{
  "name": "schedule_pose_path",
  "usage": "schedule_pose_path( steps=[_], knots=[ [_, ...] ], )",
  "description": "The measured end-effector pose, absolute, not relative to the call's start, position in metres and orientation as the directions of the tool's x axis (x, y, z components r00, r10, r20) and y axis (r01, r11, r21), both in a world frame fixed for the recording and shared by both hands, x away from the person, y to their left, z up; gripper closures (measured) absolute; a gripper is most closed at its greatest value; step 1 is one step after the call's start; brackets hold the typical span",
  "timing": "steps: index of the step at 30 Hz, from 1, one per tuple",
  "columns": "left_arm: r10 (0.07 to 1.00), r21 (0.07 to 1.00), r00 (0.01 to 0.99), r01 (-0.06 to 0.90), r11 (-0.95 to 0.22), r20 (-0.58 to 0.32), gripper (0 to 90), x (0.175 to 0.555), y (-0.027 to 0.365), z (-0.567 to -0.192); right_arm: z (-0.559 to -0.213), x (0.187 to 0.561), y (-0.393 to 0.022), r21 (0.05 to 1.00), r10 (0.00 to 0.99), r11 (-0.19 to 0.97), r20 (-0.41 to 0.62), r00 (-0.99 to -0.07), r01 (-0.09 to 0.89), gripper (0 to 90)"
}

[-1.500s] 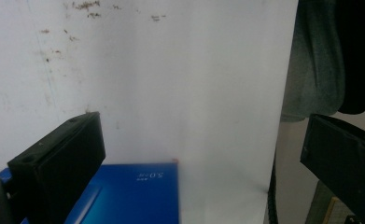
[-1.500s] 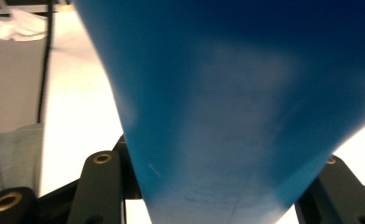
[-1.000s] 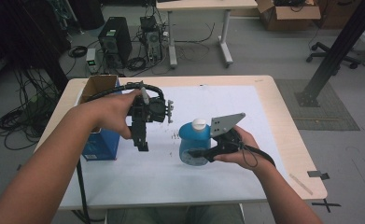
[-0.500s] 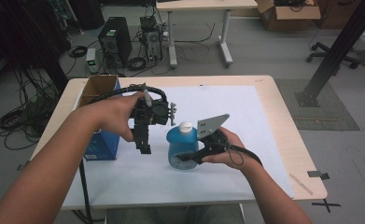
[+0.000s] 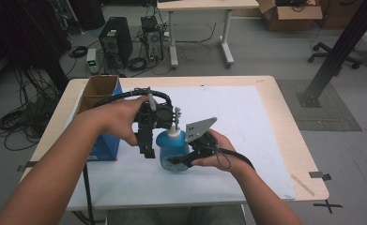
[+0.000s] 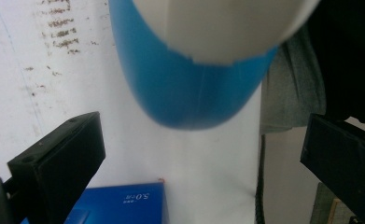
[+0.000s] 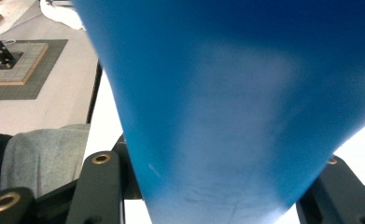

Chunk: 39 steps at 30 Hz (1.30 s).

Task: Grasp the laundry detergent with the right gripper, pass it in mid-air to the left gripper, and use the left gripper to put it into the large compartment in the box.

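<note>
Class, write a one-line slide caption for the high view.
Right claw grips a blue bottle while the open left claw hovers beside it.

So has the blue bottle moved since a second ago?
Yes. The blue bottle, clamped in the right gripper, has shifted left toward the blue box.

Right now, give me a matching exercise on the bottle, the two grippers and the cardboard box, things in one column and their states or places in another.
Things:
1. blue bottle
2. left gripper
3. right gripper
4. cardboard box

States or places:
A. jaws open, above the bottle's white cap
B. at the table's left edge, top open
C. clamped between two jaws
D. shut on the bottle's body

Pairs: 1-C, 2-A, 3-D, 4-B
</note>
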<state>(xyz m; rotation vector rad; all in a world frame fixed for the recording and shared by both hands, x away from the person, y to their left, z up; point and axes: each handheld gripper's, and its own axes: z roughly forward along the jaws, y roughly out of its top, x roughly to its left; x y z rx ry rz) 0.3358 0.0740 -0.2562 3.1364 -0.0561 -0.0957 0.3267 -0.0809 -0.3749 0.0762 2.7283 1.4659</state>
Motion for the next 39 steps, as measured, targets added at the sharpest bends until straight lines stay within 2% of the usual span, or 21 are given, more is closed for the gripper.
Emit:
schedule_pose_path(
  steps=[21, 39],
  knots=[
    [-0.039, 0.015, 0.997, -0.038, -0.999, -0.061, 0.2, 0.329, 0.075, -0.267, -0.381, 0.32, -0.051, 0.845, 0.05, 0.534, -0.014, -0.999, 0.015, 46.0],
    [-0.048, 0.026, 0.998, -0.047, -0.999, -0.039, 0.4, 0.328, 0.073, -0.267, -0.381, 0.319, -0.045, 0.85, 0.07, 0.523, 0.031, -0.997, 0.063, 45.8]
  ],
)
